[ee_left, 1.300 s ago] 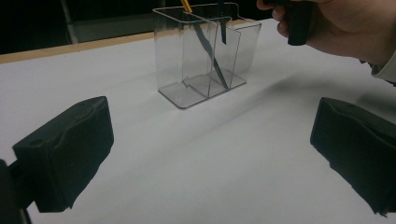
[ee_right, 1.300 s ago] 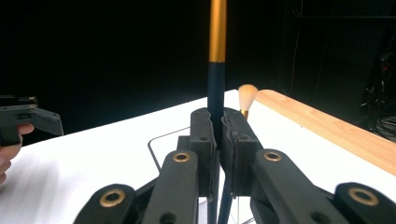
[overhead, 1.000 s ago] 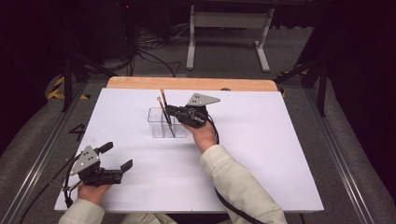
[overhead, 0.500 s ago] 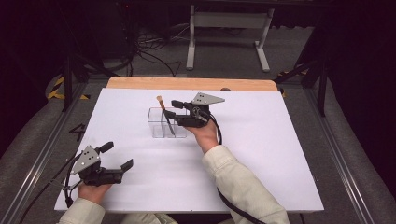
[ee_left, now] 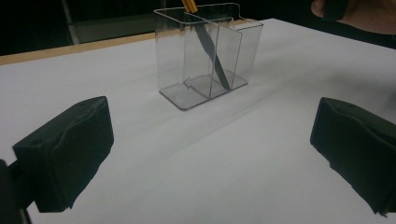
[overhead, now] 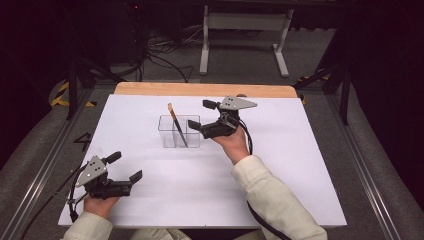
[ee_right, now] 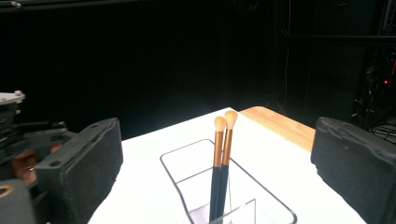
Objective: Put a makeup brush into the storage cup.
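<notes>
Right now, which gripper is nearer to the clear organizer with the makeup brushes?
Right. The right gripper, jaws open and just widened, hovers beside the clear organizer with nothing between them. The left gripper rests far off, near the table's front edge.

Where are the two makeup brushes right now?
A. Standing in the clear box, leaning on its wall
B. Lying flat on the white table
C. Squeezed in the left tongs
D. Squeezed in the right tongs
A: the two brushes stand slanted inside the clear box, bristle tips up, while the right tongs are open beside the box with nothing between them.
</notes>
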A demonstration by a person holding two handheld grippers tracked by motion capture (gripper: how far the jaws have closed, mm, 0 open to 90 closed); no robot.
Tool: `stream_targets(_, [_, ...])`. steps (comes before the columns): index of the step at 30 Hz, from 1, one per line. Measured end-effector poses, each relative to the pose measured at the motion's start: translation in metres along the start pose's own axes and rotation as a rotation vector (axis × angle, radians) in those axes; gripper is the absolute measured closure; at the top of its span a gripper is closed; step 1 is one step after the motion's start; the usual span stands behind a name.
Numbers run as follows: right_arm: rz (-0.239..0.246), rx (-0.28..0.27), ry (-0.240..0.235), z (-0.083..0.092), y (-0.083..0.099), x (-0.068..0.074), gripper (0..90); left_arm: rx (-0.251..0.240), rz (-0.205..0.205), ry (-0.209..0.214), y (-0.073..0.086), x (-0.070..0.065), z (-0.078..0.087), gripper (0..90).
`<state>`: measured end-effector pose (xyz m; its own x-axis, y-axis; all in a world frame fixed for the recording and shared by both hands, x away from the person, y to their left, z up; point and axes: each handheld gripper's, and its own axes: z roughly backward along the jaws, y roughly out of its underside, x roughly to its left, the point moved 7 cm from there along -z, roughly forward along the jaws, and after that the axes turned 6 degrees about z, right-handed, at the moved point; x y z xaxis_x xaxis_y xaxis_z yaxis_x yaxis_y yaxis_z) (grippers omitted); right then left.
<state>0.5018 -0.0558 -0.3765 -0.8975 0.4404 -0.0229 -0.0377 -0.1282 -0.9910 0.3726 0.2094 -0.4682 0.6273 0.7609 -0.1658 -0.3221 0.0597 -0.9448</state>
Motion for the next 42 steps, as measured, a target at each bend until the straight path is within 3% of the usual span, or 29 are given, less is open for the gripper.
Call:
stream_targets(5, [0.025, 0.018, 0.004, 0.022, -0.006, 0.003, 0.1, -0.004, 0.003, -0.001, 0.0, -0.001, 0.001, 0.3])
stream_targets(13, [0.02, 0.033, 0.051, 0.066, -0.01, -0.005, 0.1, -0.005, 0.003, 0.0, -0.001, 0.0, 0.002, 0.3])
stream_targets(18, [0.041, 0.052, 0.097, 0.099, -0.015, -0.012, 0.1, -0.008, 0.004, 0.004, -0.003, -0.001, 0.0, 0.2])
stream_targets(25, [0.057, 0.065, 0.139, 0.131, -0.015, -0.015, 0.1, -0.011, 0.008, 0.011, -0.004, -0.001, 0.0, 0.3])
stream_targets(29, [0.059, 0.08, 0.167, 0.152, -0.011, -0.016, 0.1, -0.027, 0.034, 0.013, -0.006, 0.001, 0.001, 0.1])
stream_targets(31, [0.06, 0.081, 0.175, 0.159, -0.01, -0.016, 0.1, -0.025, 0.031, 0.015, -0.006, 0.001, 0.002, 0.1])
stream_targets(34, [0.048, 0.069, 0.208, 0.184, -0.001, -0.016, 0.1, -0.028, 0.028, 0.012, -0.007, 0.0, 0.002, 0.1])
stream_targets(36, [0.041, 0.063, 0.21, 0.188, 0.001, -0.016, 0.1, -0.03, 0.028, 0.012, -0.007, 0.0, 0.002, 0.1])
stream_targets(37, [0.018, 0.046, 0.224, 0.2, 0.009, -0.017, 0.1, -0.031, 0.03, 0.011, -0.007, 0.0, 0.003, 0.1])
stream_targets(42, [0.011, 0.043, 0.262, 0.218, 0.028, -0.017, 0.1, -0.031, 0.029, 0.012, -0.008, 0.0, 0.003, 0.1])
